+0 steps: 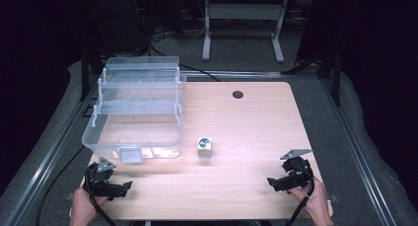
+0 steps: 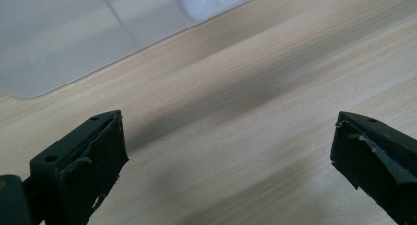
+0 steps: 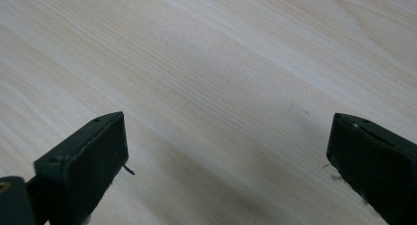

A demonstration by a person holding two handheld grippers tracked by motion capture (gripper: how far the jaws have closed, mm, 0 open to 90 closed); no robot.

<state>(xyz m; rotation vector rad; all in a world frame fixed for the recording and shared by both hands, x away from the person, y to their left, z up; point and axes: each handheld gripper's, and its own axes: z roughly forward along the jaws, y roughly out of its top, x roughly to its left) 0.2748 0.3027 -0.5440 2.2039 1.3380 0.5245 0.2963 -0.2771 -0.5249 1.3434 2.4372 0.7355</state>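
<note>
Both claws [image 1: 127, 185] [image 1: 270, 181] agape; bin [image 2: 59, 43] cropped.

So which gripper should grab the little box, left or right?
Probably the right gripper: it is open, and bare table lies between it and the little box. The left gripper is open too and about as near, but it sits just in front of the clear bin.

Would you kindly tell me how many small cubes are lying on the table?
1: the small cube sits on the table, just right of the clear bin; the bin's walls might hide others.
</note>
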